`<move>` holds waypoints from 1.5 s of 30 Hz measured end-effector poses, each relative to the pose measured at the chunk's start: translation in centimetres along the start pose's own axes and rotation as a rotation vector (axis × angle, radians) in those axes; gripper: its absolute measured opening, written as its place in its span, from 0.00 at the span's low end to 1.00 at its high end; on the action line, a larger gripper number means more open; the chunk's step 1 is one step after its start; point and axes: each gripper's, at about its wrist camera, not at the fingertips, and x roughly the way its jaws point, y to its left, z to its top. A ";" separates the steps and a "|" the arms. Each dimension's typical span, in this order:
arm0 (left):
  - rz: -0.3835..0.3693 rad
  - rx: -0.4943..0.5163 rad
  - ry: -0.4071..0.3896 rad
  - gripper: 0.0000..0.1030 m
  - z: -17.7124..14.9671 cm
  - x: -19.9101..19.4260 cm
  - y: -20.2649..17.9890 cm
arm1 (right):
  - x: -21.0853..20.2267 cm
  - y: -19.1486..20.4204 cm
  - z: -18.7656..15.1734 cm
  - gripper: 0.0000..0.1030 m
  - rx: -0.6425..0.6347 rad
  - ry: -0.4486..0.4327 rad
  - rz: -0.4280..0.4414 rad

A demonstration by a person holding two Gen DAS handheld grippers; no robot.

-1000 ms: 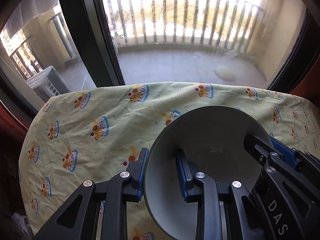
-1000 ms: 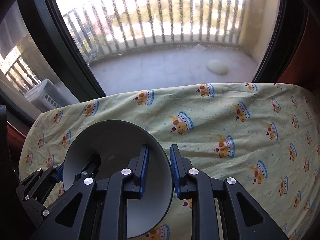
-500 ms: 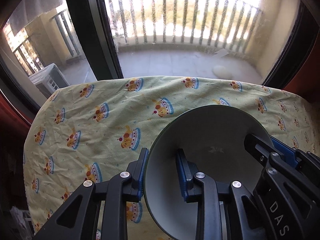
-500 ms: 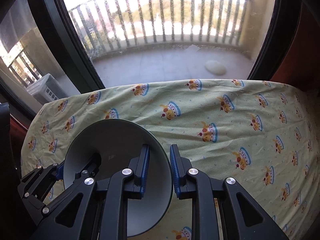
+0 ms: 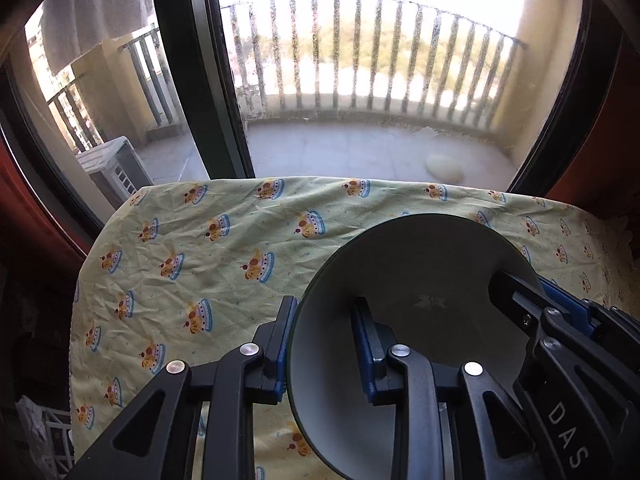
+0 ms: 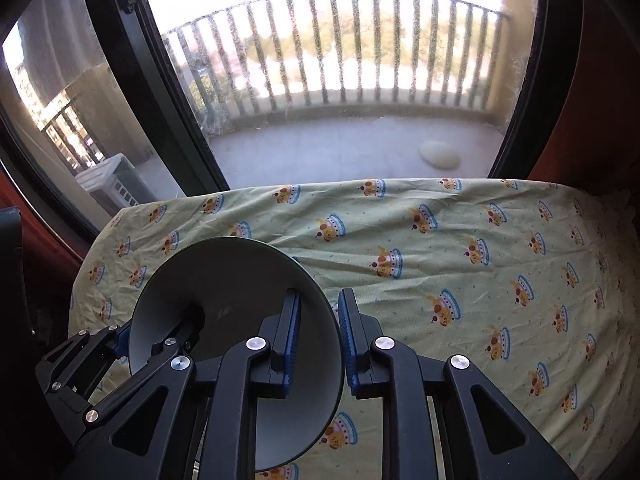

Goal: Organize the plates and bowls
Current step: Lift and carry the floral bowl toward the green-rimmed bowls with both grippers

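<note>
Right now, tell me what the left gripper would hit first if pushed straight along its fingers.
Probably the yellow cartoon-print tablecloth. The left gripper is shut on the grey round bowl's rim, and only cloth shows ahead; depth is unclear.
</note>
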 end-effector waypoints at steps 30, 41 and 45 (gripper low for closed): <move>-0.008 -0.019 -0.078 0.26 -9.0 -10.6 -7.4 | -13.1 -8.4 -8.7 0.22 0.003 -0.083 0.046; -0.037 0.002 -0.055 0.26 -13.5 -11.5 -10.5 | -14.8 -11.7 -13.3 0.22 0.002 -0.055 0.045; -0.038 0.009 -0.038 0.26 -14.8 -11.4 -11.2 | -14.9 -12.5 -14.7 0.22 0.003 -0.044 0.041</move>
